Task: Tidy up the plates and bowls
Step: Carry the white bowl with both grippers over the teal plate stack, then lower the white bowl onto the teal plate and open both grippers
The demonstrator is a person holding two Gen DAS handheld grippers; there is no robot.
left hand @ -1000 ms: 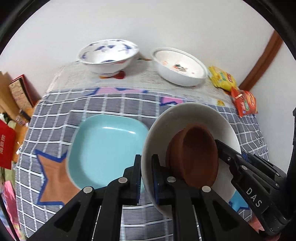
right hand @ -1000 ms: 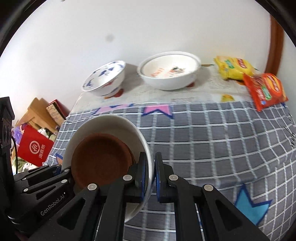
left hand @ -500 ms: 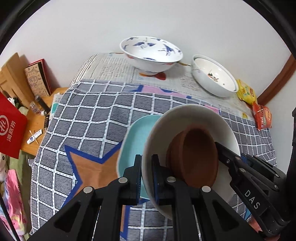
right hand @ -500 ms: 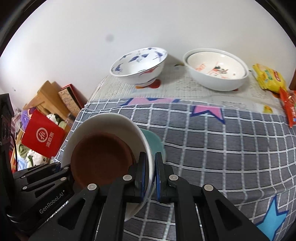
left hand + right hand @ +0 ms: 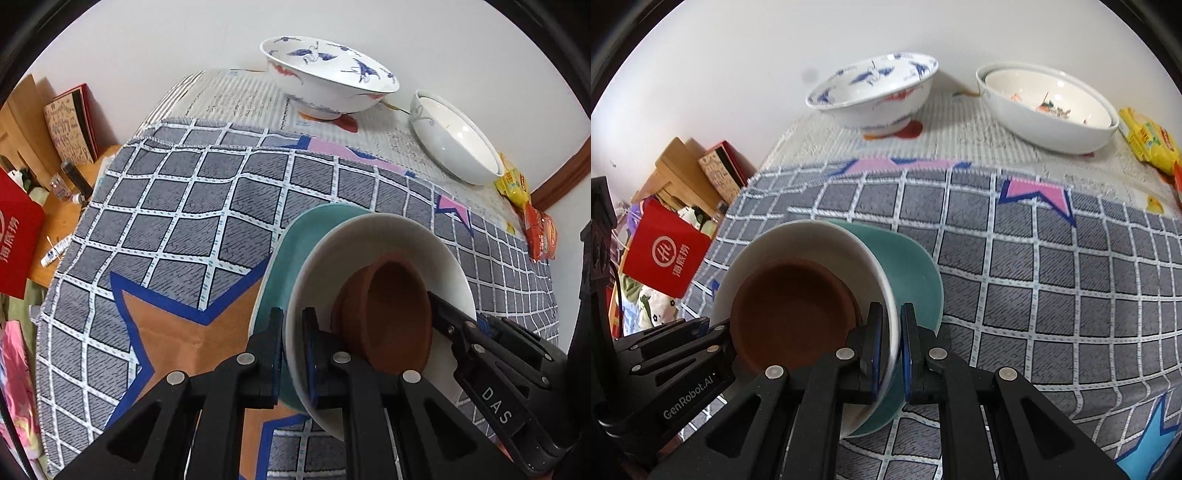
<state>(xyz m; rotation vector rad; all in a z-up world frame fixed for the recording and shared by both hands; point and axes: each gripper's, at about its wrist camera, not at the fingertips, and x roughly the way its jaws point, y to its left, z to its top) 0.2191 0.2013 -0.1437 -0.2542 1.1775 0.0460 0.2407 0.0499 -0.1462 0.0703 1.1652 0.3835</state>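
Observation:
Both grippers hold one white plate [image 5: 373,236] [image 5: 812,240] by opposite rims, with a brown clay dish [image 5: 391,314] [image 5: 790,310] lying in it. My left gripper [image 5: 293,332] is shut on the plate's left rim. My right gripper [image 5: 891,328] is shut on its right rim. The plate sits tilted just above a teal square plate [image 5: 295,251] [image 5: 912,273] on the checked cloth; whether they touch is unclear. A blue-patterned bowl [image 5: 328,81] [image 5: 875,92] and a white bowl [image 5: 454,144] [image 5: 1045,107] stand at the back.
The table has a grey checked cloth [image 5: 184,206] [image 5: 1052,277] with star shapes. Snack packets [image 5: 532,214] [image 5: 1148,140] lie at the far right. A red bag [image 5: 665,251], boxes and clutter sit off the table's left edge.
Both grippers carried the white plate with the brown dish leftward over the teal plate, which is now largely covered. Both grips stayed shut.

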